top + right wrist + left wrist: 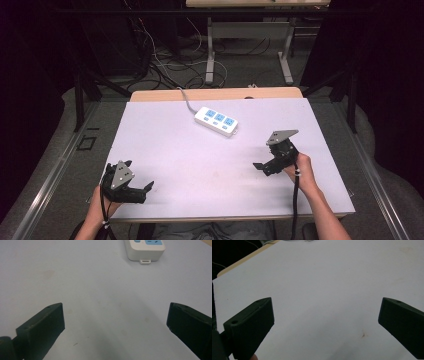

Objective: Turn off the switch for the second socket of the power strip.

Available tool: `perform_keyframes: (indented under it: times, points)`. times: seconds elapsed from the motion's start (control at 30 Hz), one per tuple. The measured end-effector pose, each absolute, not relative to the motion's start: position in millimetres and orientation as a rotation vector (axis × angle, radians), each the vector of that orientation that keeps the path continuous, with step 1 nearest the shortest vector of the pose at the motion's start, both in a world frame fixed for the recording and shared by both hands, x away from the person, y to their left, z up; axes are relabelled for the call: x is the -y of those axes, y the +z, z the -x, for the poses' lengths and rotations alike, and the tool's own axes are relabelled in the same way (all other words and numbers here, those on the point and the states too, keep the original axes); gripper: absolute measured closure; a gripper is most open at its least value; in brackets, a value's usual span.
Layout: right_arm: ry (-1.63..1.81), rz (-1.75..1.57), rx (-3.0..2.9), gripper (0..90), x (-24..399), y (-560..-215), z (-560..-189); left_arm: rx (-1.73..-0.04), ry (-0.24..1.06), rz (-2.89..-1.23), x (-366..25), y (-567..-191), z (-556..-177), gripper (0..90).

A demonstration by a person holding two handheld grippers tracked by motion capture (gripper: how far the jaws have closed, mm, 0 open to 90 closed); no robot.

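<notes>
The table (150, 95) in front of me is covered almost edge to edge by a white sheet (200, 160), with a strip of bare wood showing along the far side. On that sheet, toward the far middle, lies a white power strip (216, 120) with three blue-faced sockets, set at a slant, its grey cable (186, 99) running off over the far edge of the table. I hold my left gripper (142, 189) at the near left corner of the sheet, low over the surface, its grey three-cornered plate (121, 174) facing up. In the left gripper view its two black jaws stand wide apart, one at each side of the picture, and between them there is bare white sheet with a small brownish mark (363, 334); they grip nothing, and I cannot tell whether they touch the sheet. My right gripper (261, 166) is on the right side of the sheet, nearer to the power strip than the left one yet still apart from it, with my right hand (301, 172) wrapped round its body and its cable (295, 200) trailing back along my forearm. In the right gripper view its jaws are likewise spread wide with nothing between them but sheet, and the end of the power strip (146, 248), with its small hanging tab (145, 262), lies ahead at the top of the picture, well clear of both jaws. My left hand (102, 202) grips the left gripper from behind.
</notes>
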State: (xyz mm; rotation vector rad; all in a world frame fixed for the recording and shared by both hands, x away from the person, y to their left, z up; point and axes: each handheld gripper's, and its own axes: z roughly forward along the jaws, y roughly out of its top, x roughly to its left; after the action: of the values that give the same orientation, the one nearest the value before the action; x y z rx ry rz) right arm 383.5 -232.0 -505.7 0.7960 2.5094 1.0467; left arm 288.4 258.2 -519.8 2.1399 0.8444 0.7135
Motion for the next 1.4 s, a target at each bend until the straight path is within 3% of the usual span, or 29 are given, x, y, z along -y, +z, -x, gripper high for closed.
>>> perform_keyframes:
  times: [1.4]
  points:
    - [1.125,-0.765,-2.536,1.3,197.5,-497.3,-433.0,-0.830,0.725,-2.158,-257.8,-520.6,-289.7,0.1]
